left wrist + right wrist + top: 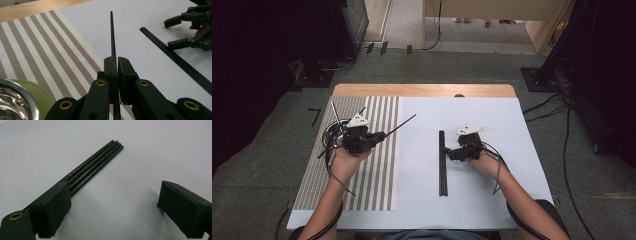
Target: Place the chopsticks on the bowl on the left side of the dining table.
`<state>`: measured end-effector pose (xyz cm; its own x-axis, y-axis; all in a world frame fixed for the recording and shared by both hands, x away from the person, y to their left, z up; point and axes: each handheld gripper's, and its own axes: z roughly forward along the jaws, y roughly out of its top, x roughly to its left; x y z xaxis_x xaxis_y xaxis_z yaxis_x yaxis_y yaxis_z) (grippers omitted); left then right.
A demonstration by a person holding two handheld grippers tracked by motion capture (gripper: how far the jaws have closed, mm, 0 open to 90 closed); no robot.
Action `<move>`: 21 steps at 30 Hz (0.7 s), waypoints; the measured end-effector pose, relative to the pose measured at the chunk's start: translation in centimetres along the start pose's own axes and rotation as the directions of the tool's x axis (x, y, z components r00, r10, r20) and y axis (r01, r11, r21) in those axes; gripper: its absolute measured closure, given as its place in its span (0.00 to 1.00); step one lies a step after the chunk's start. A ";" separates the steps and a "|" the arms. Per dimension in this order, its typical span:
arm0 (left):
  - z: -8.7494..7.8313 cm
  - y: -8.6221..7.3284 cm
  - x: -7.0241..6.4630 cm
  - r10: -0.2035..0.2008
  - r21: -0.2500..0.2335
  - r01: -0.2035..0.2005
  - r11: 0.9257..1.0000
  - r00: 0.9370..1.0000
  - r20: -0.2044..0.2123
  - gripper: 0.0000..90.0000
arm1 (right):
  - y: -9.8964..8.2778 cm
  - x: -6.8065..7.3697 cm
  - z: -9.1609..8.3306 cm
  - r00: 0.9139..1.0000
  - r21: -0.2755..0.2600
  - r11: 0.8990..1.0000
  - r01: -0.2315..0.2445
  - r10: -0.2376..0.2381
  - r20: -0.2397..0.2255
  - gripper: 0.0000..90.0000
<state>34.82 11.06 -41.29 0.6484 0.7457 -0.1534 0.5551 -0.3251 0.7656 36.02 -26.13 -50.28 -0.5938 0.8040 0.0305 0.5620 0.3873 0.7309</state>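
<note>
The left claw (117, 65) is clamped on one thin black rod (112, 35), which sticks out over the striped mat (367, 150); the rod's rear end is hidden behind the claw. The right claw (113, 207) stands wide open with nothing between its jaws, just beside a bundle of black rods (100, 165) lying on the white surface (492, 200). In the right gripper view its left jaw covers the bundle's near end.

Wood table (422, 90) w/ white sheet (482, 165), striped mat (377, 170), black rods (442, 165).
</note>
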 end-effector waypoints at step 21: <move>-1.4 -0.5 1.5 -0.025 -0.010 0.024 1.000 0.999 -0.032 0.97 | 0.0 0.0 0.0 1.000 0.001 1.000 -0.001 0.001 0.001 0.12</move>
<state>34.79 13.12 -41.06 0.6176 0.7716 -0.1522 0.5653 -0.3010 0.7680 36.00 -26.12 -50.28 -0.5929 0.8047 0.0309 0.5631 0.3868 0.7302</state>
